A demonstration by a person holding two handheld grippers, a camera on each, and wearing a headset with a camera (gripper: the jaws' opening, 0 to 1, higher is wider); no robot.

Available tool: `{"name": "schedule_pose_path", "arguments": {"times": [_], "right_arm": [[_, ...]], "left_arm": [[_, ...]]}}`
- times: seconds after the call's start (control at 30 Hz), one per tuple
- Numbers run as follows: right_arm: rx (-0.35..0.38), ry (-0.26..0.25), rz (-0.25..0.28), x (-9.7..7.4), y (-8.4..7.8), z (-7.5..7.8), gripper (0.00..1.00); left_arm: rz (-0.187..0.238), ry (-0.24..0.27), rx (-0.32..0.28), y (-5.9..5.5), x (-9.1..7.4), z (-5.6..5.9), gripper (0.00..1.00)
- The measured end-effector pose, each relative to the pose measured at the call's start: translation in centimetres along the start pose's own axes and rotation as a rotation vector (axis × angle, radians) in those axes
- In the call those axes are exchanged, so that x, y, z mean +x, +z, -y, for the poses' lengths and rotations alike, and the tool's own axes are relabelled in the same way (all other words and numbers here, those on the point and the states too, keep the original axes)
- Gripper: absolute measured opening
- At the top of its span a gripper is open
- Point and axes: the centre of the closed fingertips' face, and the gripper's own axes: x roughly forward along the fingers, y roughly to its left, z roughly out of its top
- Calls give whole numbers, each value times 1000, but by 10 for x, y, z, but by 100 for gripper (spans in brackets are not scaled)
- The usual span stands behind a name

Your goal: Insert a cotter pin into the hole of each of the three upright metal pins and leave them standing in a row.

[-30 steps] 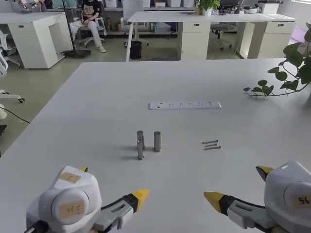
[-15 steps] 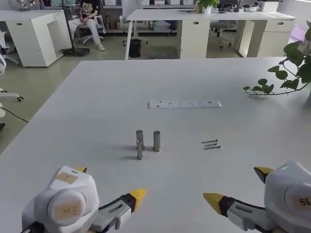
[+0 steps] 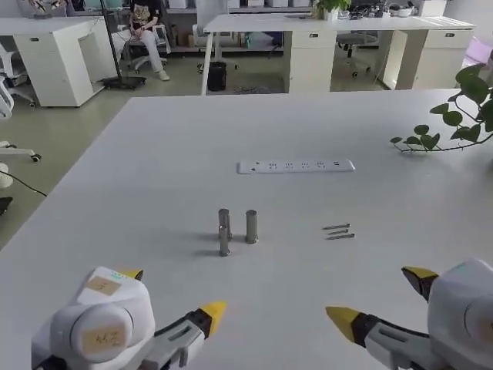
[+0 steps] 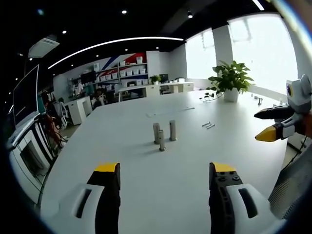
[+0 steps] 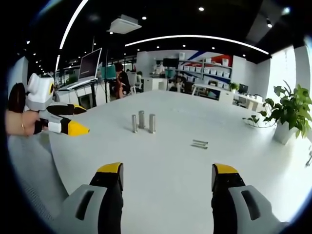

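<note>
**Pins untouched, both grippers wide and empty**

The three metal pins stand upright in a tight cluster mid-table, two to the left, one behind the other, and one to the right. The cotter pins lie flat, well apart to their right. I see none of these shifted since a second ago; the slight drift of the picture is my headset. Farther off lies the power strip, with a plant at the far right. Near me, the left gripper and right gripper stay spread wide, holding nothing, above the table.
</note>
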Motion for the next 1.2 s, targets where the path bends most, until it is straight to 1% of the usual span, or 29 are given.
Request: {"name": "schedule_pose_path", "arguments": {"times": [0.07, 0.1, 0.17, 0.23, 0.33, 0.4, 0.43, 0.47, 0.5, 0.53, 0.67, 0.73, 0.87, 0.93, 1.0, 1.07, 1.1, 1.2], "right_arm": [[4, 1, 5, 0, 1, 0, 71], [7, 4, 7, 0, 2, 0, 70], [11, 7, 2, 0, 2, -1, 70], [5, 8, -4, -1, 2, 0, 69], [-7, 8, 8, -4, 8, 1, 67], [-9, 12, 12, -4, 12, 3, 67], [-13, 15, 11, -3, 13, 3, 67], [-19, 19, 8, -3, 13, 4, 66], [-25, 23, 6, -3, 13, 4, 65], [-28, 27, 1, -3, 13, 5, 64], [-12, 39, -12, -2, 14, 11, 61], [-10, 38, -20, -2, 14, 14, 59], [-16, 42, -31, 0, 16, 20, 57], [-39, 45, -37, 1, 17, 21, 56], [-69, 49, -42, 3, 17, 21, 55], [-84, 55, -52, 6, 16, 20, 54], [-88, 61, -57, 8, 15, 19, 54], [-97, 74, -70, 11, 12, 17, 54]], "left_arm": [[-5, -8, -6, 0, 2, -2, 70], [-4, -11, -19, 0, 3, -2, 70], [6, -16, -32, 4, 5, -4, 69], [14, -22, -29, 6, 10, -5, 66], [12, -33, 11, 9, 18, -7, 61], [-36, -49, 71, 6, 25, -7, 58], [-6, -60, 92, 12, 31, -7, 57], [1, -71, 76, 15, 32, -3, 54], [4, -79, 72, 17, 34, -2, 53], [12, -95, 76, 20, 40, 0, 51], [7, -125, 112, 25, 60, 6, 48], [8, -137, 115, 27, 69, 9, 46], [3, -150, 111, 26, 88, 9, 41], [-1, -154, 105, 26, 98, 8, 37], [-7, -153, 112, 25, 105, 7, 35], [-15, -147, 111, 22, 113, 3, 33], [-32, -143, 76, 19, 118, 0, 32], [-47, -146, 76, 16, 128, -4, 31]]}}
